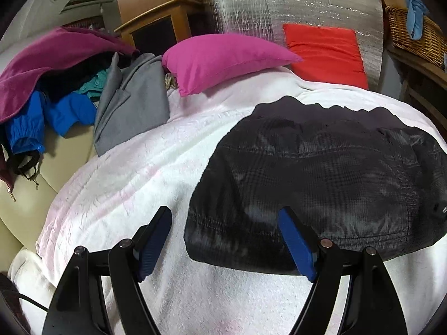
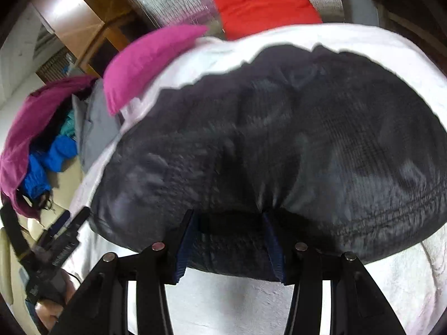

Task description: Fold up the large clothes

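Observation:
A black quilted jacket lies folded on a white blanket that covers the bed. My left gripper hovers open over the jacket's near left corner. Its right pad is above the fabric, its left pad is above the blanket, and neither presses on anything. In the right wrist view the jacket fills most of the picture. My right gripper is shut on its near edge, and the cloth bunches up between the blue pads. The left gripper also shows at the lower left of that view, held by a hand.
A pink pillow and a red pillow rest at the head of the bed against a silver foil panel. A heap of magenta, blue and grey clothes lies on the left. A wicker basket stands at the right.

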`<state>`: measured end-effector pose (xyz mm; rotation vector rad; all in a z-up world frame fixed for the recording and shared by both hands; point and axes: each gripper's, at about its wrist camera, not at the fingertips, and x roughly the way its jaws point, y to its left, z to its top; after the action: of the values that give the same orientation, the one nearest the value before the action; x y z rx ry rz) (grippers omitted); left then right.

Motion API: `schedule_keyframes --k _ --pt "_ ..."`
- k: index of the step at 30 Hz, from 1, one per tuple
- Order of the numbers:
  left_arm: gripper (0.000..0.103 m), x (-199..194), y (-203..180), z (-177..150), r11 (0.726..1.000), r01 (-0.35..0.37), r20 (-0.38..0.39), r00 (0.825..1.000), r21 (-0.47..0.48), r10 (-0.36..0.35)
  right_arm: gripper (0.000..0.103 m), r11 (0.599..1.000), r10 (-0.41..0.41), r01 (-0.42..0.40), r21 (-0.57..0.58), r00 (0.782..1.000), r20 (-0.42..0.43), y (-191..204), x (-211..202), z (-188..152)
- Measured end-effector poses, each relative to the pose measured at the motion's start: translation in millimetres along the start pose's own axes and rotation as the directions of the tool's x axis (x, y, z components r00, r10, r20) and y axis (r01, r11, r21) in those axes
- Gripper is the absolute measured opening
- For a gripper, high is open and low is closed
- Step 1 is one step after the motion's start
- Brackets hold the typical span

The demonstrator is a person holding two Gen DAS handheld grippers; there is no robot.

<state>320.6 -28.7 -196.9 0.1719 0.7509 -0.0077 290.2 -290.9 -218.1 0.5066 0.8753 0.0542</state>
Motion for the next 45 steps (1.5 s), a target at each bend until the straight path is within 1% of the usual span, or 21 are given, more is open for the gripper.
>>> schedule_keyframes --k 2,5,6,9,11,16,19,20,21,23,27,29,31,33,36,37,38,39,41,43,45 --pt "0.08 -2 0 0 1.0 -0.003 0.007 1.0 -0.006 0.003 0.052 0.999 0.026 -0.024 -0.028 0.999 0.048 8 -6 4" --pt "0.08 -2 0 1 1.0 0.005 0.007 1.0 -0.014 -0.005 0.052 0.998 0.064 -0.062 -0.032 0.997 0.039 17 2 3" --pt "0.08 -2 -1 1 1.0 0.003 0.006 1.0 -0.01 -0.003 0.051 0.997 0.064 -0.063 -0.038 0.998 0.023 20 10 2" --pt "0.08 -1 -5 -1 1.0 -0.004 0.003 1.0 0.004 0.004 0.051 0.997 0.004 -0.005 -0.078 1.0 -0.01 28 28 1" --pt "0.08 1 -5 -1 1.0 -0.008 -0.002 1.0 0.008 0.008 0.051 0.997 0.002 -0.003 -0.073 1.0 -0.014 28 30 2" --pt "0.08 6 -3 -2 1.0 -0.011 -0.021 1.0 0.003 0.011 0.052 0.998 0.046 -0.046 -0.044 0.999 -0.002 17 12 5" --pt "0.08 12 3 0 1.0 0.0 -0.047 0.999 -0.021 -0.001 0.052 0.998 0.065 -0.064 -0.018 0.997 0.05 2 -13 9" --pt "0.08 15 8 0 0.999 0.011 -0.061 0.998 -0.041 -0.013 0.053 0.998 0.065 -0.065 0.001 0.996 0.063 -6 -20 10" --pt "0.08 19 16 2 0.997 0.023 -0.077 0.997 -0.074 -0.029 0.059 0.998 0.064 -0.065 0.019 0.996 0.069 -13 -24 11" --pt "0.08 24 32 4 0.989 0.041 -0.096 0.994 -0.139 -0.055 0.069 0.992 0.059 -0.068 0.104 0.995 0.083 -37 -38 12" --pt "0.082 43 68 -1 0.958 0.05 -0.166 0.981 -0.283 -0.1 0.07 0.963 0.099 -0.12 0.241 0.99 0.096 -82 -58 8" --pt "0.082 50 85 -7 0.932 0.046 -0.201 0.972 -0.36 -0.126 0.071 0.937 0.125 -0.148 0.315 0.988 0.095 -107 -68 2" --pt "0.082 54 95 -14 0.899 0.063 -0.222 0.96 -0.433 -0.174 0.072 0.904 0.16 -0.184 0.386 0.983 0.096 -129 -75 -6" --pt "0.082 57 96 -21 0.87 0.094 -0.241 0.941 -0.483 -0.236 0.073 0.878 0.165 -0.189 0.44 0.982 0.094 -142 -77 -13" --pt "0.082 60 90 -30 0.827 0.15 -0.259 0.906 -0.541 -0.334 0.073 0.829 0.154 -0.177 0.53 0.984 0.088 -163 -76 -24" --pt "0.082 61 88 -31 0.818 0.161 -0.261 0.898 -0.553 -0.354 0.073 0.801 0.155 -0.179 0.571 0.984 0.091 -171 -74 -28" --pt "0.082 62 85 -32 0.81 0.171 -0.263 0.891 -0.561 -0.371 0.073 0.787 0.156 -0.179 0.59 0.984 0.092 -175 -71 -29" --pt "0.082 62 82 -31 0.808 0.176 -0.263 0.889 -0.562 -0.376 0.074 0.772 0.151 -0.173 0.612 0.985 0.088 -180 -67 -30" --pt "0.082 66 77 -30 0.798 0.192 -0.259 0.881 -0.571 -0.397 0.074 0.759 0.134 -0.16 0.631 0.987 0.089 -184 -59 -30" --pt "0.082 68 73 -30 0.785 0.2 -0.257 0.873 -0.586 -0.414 0.074 0.755 0.129 -0.166 0.635 0.986 0.105 -186 -49 -25" --pt "0.082 72 69 -30 0.772 0.199 -0.255 0.869 -0.603 -0.424 0.078 0.746 0.13 -0.178 0.642 0.984 0.121 -190 -41 -23"
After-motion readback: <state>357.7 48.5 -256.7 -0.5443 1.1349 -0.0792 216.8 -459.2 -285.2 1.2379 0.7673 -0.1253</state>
